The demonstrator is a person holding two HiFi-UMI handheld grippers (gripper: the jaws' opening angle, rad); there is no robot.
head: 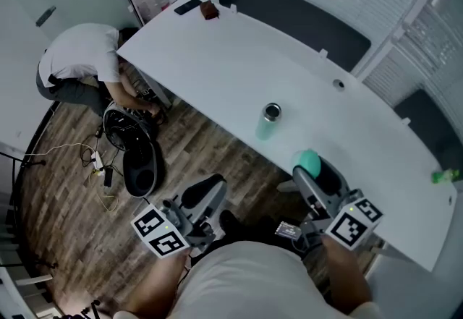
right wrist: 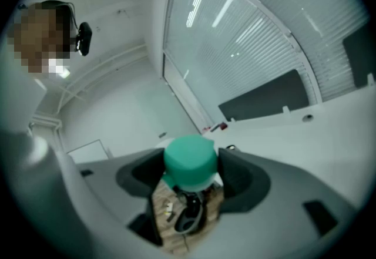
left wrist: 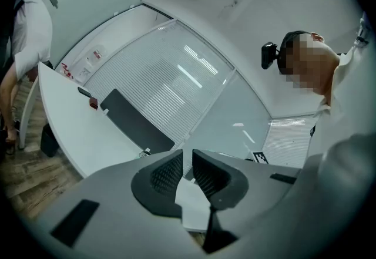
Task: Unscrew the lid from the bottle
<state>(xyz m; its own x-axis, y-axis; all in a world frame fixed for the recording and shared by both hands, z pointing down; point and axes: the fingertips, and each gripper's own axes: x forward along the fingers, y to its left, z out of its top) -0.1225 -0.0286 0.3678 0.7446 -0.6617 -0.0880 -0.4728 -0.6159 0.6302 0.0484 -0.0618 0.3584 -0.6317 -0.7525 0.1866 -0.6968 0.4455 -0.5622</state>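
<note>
Here 1 uncapped bottle (head: pixel 269 124) stands on the table (head: pixel 217 57); right tool (right wrist: pixel 191 171) clamps 1 green lid (right wrist: pixel 189 157), left tool (left wrist: pixel 187 172) barely parted, empty.

A white worktop (head: pixel 239 57) curves over a brown wood-plank floor (head: pixel 72 231), with dark grey panels (head: pixel 296 14) along its far edge. On it stands a pale green, translucent bottle (head: pixel 269 122) with a silvery mouth. At the bottle's five o'clock, a teal green lid (head: pixel 308 160) sits in the grey right gripper (head: pixel 312 166). The grey left gripper (head: pixel 210 187) has black ribbed fingers (left wrist: pixel 164 172). Each gripper carries a cube (head: pixel 159 232) of black-and-white square markers. At ten o'clock, a person (head: pixel 76 57) wears a white shirt.
</note>
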